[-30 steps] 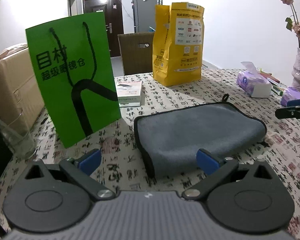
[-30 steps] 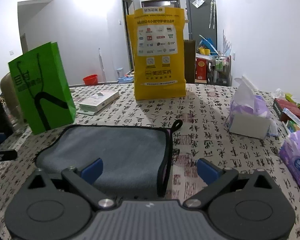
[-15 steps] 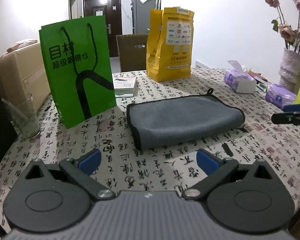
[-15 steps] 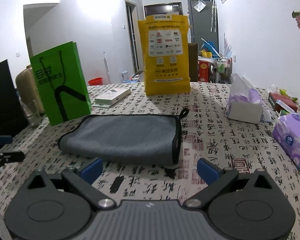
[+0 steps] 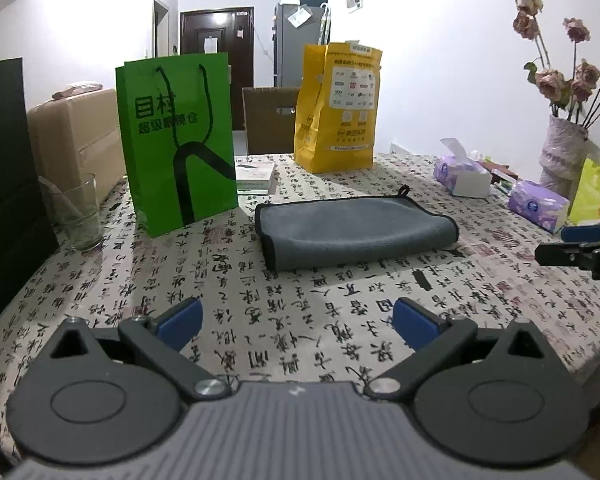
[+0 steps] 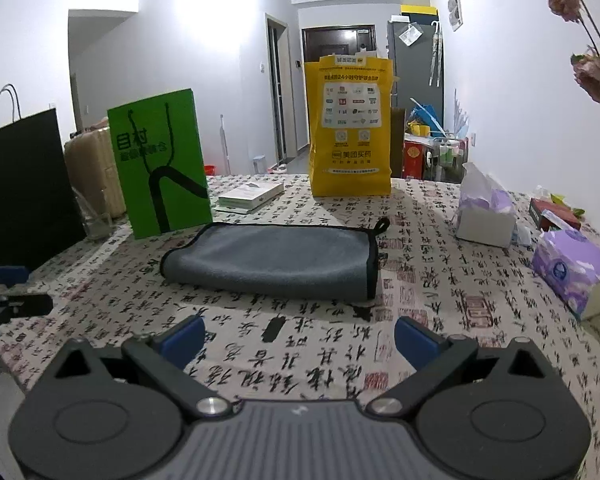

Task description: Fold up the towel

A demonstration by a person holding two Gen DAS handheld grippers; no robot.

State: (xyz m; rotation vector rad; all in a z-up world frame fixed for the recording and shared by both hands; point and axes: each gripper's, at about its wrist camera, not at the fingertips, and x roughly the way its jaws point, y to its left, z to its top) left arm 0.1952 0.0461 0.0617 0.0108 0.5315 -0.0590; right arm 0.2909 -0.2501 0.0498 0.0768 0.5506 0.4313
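A grey towel (image 5: 352, 232) with black trim lies folded flat on the patterned tablecloth, its hanging loop at the far corner; it also shows in the right wrist view (image 6: 276, 260). My left gripper (image 5: 298, 322) is open and empty, well back from the towel near the table's front. My right gripper (image 6: 300, 338) is open and empty, also back from the towel. The right gripper's fingers show at the right edge of the left wrist view (image 5: 580, 246). The left gripper's fingers show at the left edge of the right wrist view (image 6: 8, 292).
A green paper bag (image 5: 176, 140) stands left of the towel, a glass (image 5: 74, 212) further left. A yellow bag (image 5: 338, 108) and a small box (image 5: 256, 176) stand behind. Tissue packs (image 5: 460, 168) and a flower vase (image 5: 562, 148) are at the right. A black bag (image 6: 24, 184) stands at the left.
Both grippers have pulled back and up from the towel, which now lies farther off and folded on the table. Both stay open.
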